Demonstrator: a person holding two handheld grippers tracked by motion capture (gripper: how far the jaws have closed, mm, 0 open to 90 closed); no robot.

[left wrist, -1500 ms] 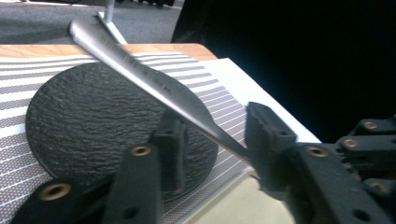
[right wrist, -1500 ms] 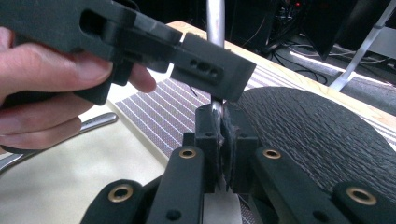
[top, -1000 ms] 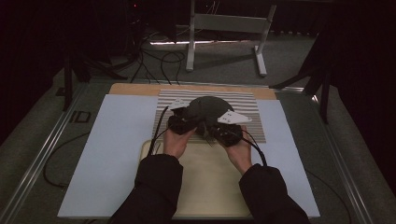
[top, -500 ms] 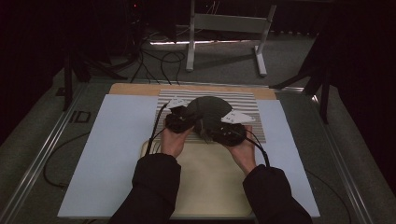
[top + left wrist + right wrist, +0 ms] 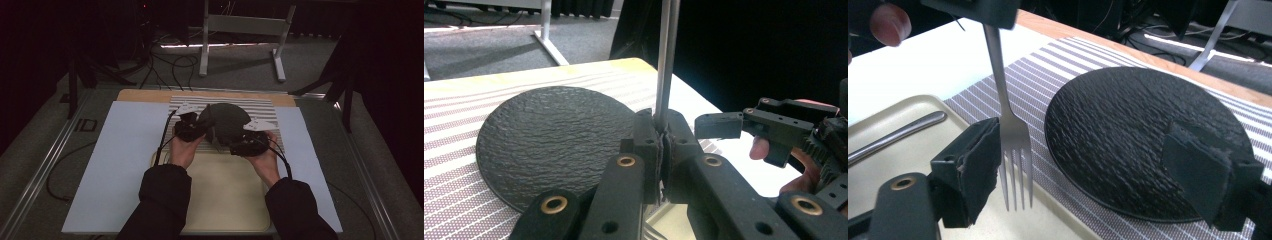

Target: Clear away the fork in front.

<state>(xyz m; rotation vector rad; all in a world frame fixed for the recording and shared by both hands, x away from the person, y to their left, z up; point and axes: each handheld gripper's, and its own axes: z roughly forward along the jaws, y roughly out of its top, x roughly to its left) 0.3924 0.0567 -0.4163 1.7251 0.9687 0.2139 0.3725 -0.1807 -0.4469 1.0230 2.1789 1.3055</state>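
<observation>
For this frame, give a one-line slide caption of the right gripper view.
Right gripper, just opened, beside a fork hanging tines-down from the left gripper, next to a black plate.

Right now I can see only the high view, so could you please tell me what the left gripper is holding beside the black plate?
Observer: The left gripper is shut on the handle of a metal fork, which hangs tines down.
Operator: Thank you. Is the right gripper gripping the fork as well?
Observer: No. The right gripper has just been opening its jaws. The fork's tines stand between them, close beside one pad and far from the other.
Operator: Is anything lying in the tray?
Observer: Yes, the handle of another metal utensil lies in the beige tray.
</observation>
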